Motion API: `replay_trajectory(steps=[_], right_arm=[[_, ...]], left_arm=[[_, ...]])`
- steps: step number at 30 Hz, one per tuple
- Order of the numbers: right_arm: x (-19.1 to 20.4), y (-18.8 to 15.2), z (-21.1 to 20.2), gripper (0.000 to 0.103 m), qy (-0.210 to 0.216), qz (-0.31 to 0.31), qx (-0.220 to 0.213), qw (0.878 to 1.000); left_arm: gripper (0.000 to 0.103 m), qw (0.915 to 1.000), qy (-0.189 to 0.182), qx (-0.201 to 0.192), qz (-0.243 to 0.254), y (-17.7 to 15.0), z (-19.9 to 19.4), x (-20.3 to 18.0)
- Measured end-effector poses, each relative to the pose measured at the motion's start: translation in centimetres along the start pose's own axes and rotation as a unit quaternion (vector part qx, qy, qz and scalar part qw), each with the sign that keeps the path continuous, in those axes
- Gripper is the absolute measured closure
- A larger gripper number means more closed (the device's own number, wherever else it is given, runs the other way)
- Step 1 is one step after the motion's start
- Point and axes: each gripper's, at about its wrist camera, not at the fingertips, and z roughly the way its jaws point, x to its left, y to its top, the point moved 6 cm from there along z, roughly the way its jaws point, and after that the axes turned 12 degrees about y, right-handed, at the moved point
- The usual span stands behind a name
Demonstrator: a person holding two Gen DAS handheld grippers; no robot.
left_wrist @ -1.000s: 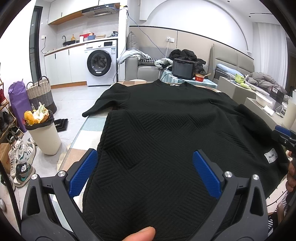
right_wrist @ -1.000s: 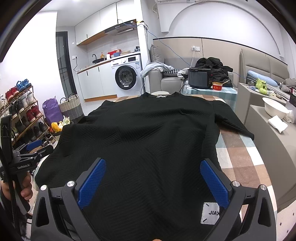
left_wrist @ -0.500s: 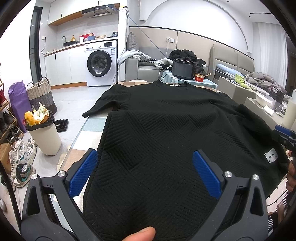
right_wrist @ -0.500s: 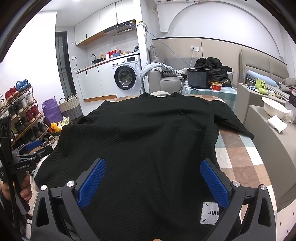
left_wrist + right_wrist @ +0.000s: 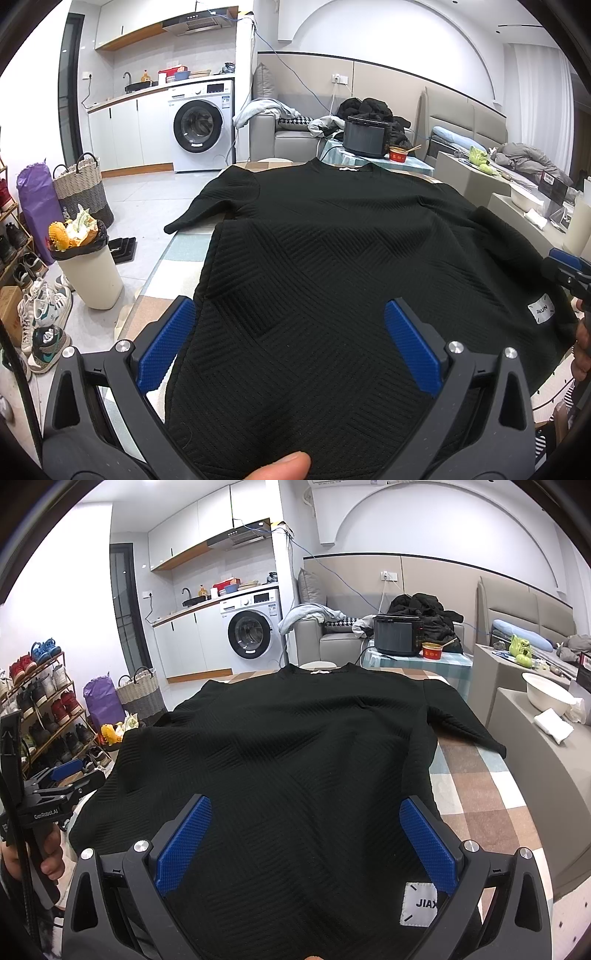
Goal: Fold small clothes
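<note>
Garment: a black textured short-sleeved top lies spread flat, neckline away from the cameras, on a table covered with a checked cloth. A white label is sewn near the hem at the right corner. One sleeve extends toward the left table edge; the other sleeve lies on the cloth at the right.

Left gripper: jaws spread wide, blue pads apart over the hem near the left corner; nothing is clamped. A thumb tip shows at the lower edge.

Right gripper: jaws spread wide over the hem beside the label; nothing is clamped.

A filled waste bin stands on the floor left of the table.
</note>
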Motion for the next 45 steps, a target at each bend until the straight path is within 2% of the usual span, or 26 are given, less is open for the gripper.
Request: replay_trajectory(steps=[24, 38, 45], right_arm=[[0.0, 0.0, 0.1, 0.0, 0.003, 0.002, 0.0, 1.0], [0.0, 0.1, 0.4, 0.0, 0.005, 0.007, 0.0, 1.0], [-0.7, 0.5, 0.6, 0.0, -0.008, 0.019, -0.008, 1.0]], left_arm=[[0.001, 1.0, -0.004, -0.002, 0.004, 0.1, -0.4, -0.1], [0.001, 1.0, -0.004, 0.007, 0.005, 0.0, 0.7, -0.3], [0.001, 0.9999, -0.009, 0.006, 0.004, 0.3, 1.1, 0.0]])
